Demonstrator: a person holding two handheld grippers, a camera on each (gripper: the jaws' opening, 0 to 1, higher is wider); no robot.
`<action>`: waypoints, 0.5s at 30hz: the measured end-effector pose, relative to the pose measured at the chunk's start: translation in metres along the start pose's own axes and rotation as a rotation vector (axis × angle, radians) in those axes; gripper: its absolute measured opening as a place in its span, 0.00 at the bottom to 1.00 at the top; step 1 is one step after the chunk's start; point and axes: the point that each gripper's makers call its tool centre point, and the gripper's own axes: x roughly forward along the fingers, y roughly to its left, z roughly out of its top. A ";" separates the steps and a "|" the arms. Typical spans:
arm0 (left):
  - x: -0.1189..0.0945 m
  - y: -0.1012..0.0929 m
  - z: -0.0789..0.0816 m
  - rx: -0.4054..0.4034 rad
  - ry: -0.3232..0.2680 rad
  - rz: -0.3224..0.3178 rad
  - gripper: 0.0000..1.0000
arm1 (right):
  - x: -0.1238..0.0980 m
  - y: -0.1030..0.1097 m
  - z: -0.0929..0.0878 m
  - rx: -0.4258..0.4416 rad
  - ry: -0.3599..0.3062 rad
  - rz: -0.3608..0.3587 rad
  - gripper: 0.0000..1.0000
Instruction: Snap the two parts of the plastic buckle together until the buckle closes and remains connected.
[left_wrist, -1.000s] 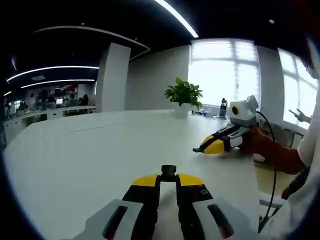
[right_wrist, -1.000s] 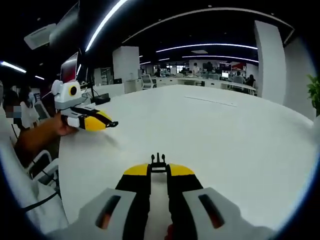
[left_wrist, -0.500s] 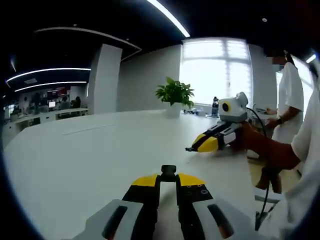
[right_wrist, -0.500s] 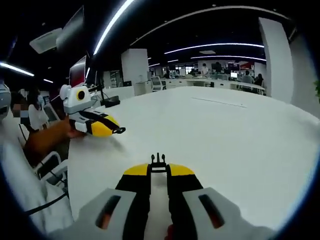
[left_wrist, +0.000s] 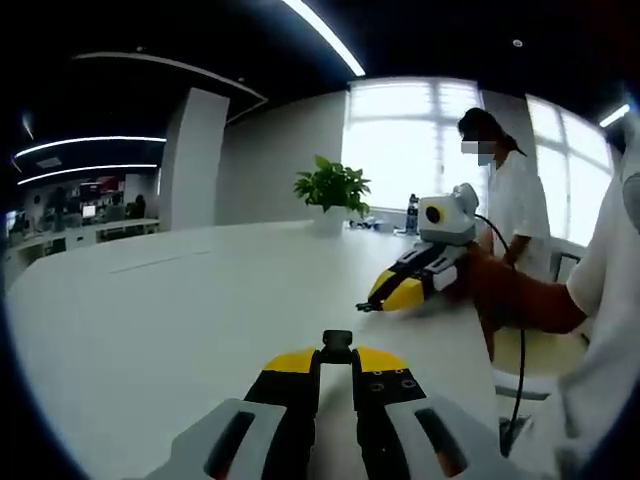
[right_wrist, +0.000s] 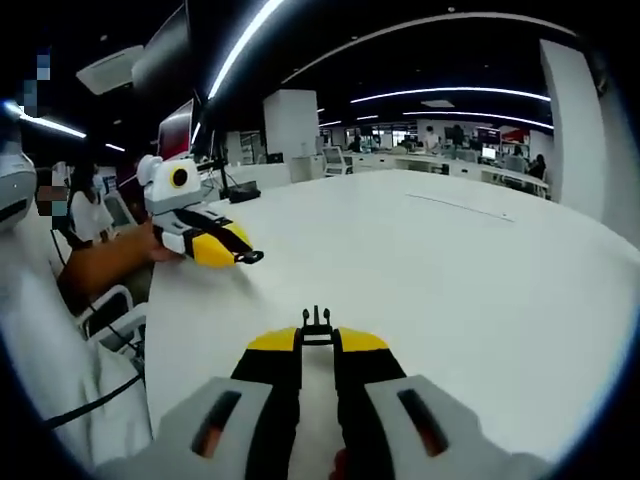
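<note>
Both buckle halves face each other, well apart: left gripper (left_wrist: 336, 362) clamps the socket half (left_wrist: 337, 342), right gripper (right_wrist: 317, 340) the pronged half (right_wrist: 317, 323).

Open-plan office. Beyond the white table (left_wrist: 180, 300): rows of desks (right_wrist: 470, 168) with seated people, ceiling light strips (right_wrist: 450, 93), a wall monitor (right_wrist: 175, 130), a potted plant (left_wrist: 332, 192) before large windows (left_wrist: 400, 150).
</note>
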 end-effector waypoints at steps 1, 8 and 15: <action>0.001 -0.002 0.000 0.003 0.002 -0.013 0.12 | 0.000 0.001 0.000 -0.002 -0.001 0.005 0.13; 0.002 -0.008 -0.001 0.010 -0.001 -0.054 0.12 | -0.001 0.009 0.001 -0.019 -0.004 0.048 0.13; 0.003 -0.020 -0.007 0.079 0.022 -0.104 0.12 | 0.002 0.029 0.001 -0.071 0.002 0.139 0.13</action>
